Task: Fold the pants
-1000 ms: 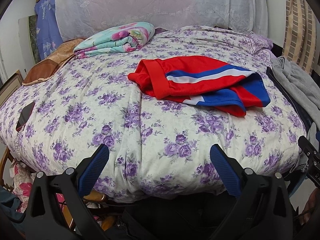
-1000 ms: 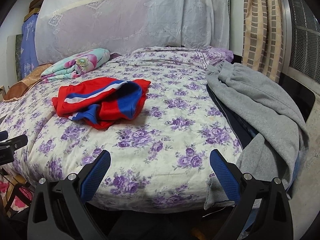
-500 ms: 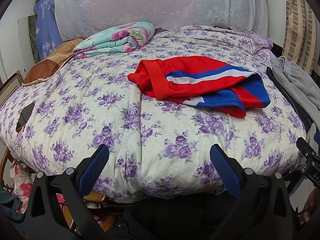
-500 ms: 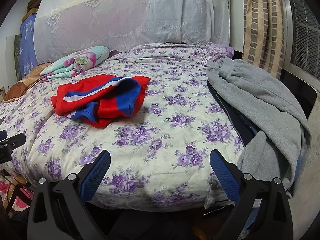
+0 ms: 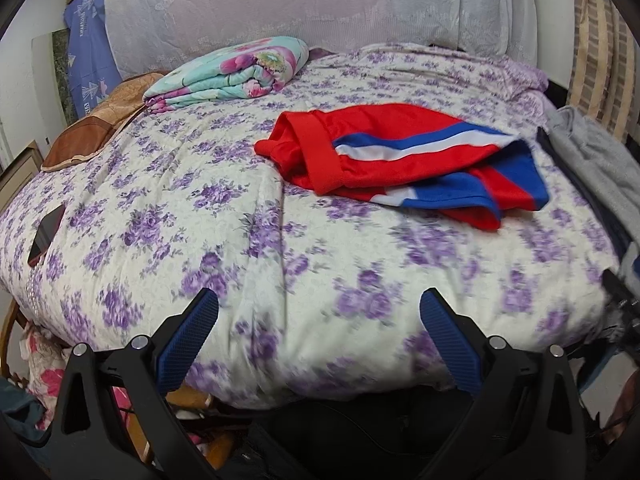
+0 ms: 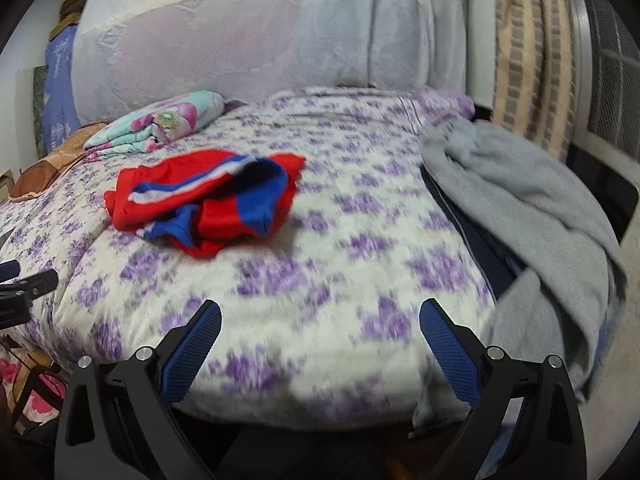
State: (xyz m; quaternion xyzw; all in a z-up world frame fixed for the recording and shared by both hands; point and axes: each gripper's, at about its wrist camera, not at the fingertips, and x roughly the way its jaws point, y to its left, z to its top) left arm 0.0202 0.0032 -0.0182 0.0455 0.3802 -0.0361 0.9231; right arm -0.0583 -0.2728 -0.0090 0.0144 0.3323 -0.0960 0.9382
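Observation:
Red pants (image 5: 400,164) with blue and white stripes lie crumpled on the purple-flowered bed cover (image 5: 200,208), right of centre in the left wrist view. In the right wrist view the pants (image 6: 208,200) lie at the left. My left gripper (image 5: 319,312) is open and empty at the bed's near edge, well short of the pants. My right gripper (image 6: 320,320) is open and empty over the near edge, to the right of the pants.
A folded floral blanket (image 5: 228,76) lies at the back left. A grey garment (image 6: 532,216) drapes over the bed's right side. A dark phone (image 5: 46,234) lies on the left edge. A brown cushion (image 5: 92,132) and a draped headboard (image 5: 320,4) stand behind.
Both grippers have moved a little forward toward the bed; the right view has also tilted and drifted, and both views are motion-blurred. The pants have not moved. Both grippers stay open.

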